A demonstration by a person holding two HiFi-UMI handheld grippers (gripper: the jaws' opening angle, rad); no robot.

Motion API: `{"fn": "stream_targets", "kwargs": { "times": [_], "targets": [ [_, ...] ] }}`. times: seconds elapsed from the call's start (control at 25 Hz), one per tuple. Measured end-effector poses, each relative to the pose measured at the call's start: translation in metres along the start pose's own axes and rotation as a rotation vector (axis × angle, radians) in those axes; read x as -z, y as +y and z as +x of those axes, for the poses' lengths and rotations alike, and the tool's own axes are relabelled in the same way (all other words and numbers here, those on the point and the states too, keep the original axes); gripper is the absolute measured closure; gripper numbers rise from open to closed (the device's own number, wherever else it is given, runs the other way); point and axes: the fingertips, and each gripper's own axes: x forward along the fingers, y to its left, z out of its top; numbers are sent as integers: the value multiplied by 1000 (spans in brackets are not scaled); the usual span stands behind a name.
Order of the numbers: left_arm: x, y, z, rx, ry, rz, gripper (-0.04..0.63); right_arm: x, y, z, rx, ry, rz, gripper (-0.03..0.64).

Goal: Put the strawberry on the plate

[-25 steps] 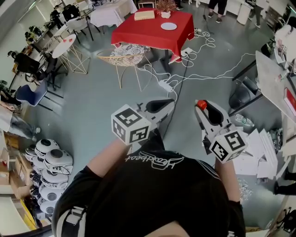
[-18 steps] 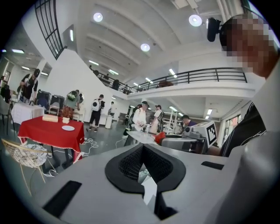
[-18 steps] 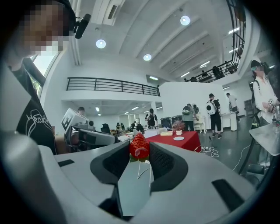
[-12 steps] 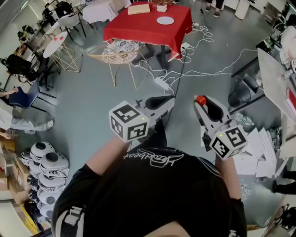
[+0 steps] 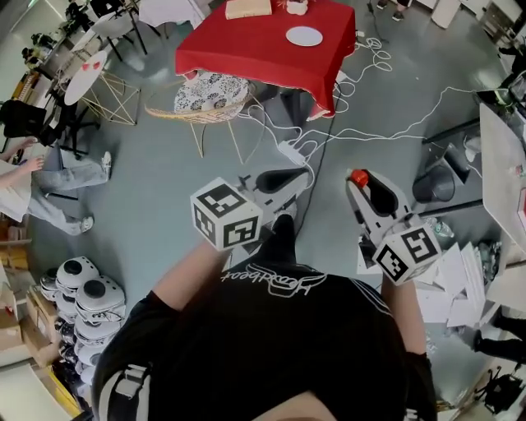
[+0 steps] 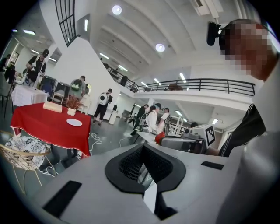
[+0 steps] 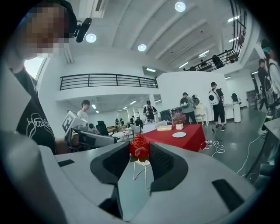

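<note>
Red and bumpy, the strawberry (image 7: 139, 147) is pinched near the tips of the right gripper (image 7: 140, 154). The dark ribbed pads (image 7: 162, 164) press on it from both sides, and its green leaves hang just below. The left gripper (image 6: 141, 152) has its jaws pressed together with nothing between them. It is held level with the right one and apart from it, and both are in front of the person's chest over the grey floor (image 5: 164, 181).

White cables (image 5: 362, 123) trail across that floor ahead of the grippers, running from a power strip (image 5: 292, 152) toward the table (image 5: 246, 53) with the red cloth. A wicker chair (image 5: 205, 103) with a patterned cushion stands just beside the table's near left corner. The white plate (image 5: 304, 36) lies on the red cloth, well apart from the strawberry. Near the table's far edge are a tan box (image 5: 248, 8) and a small pot (image 5: 296, 6). White helmets (image 5: 86, 292) are stacked at the person's left, and loose white sheets (image 5: 448, 288) lie on the floor at the right.
</note>
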Motion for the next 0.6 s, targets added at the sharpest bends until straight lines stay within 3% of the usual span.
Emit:
{"fn": "stream_targets", "kwargs": {
  "times": [0.32, 0.6],
  "targets": [
    [-71, 162, 84, 8, 65, 1, 589, -33, -113, 140, 27, 21, 99, 483],
    [-107, 265, 128, 32, 85, -15, 589, -50, -181, 236, 38, 17, 140, 483]
  ]
}}
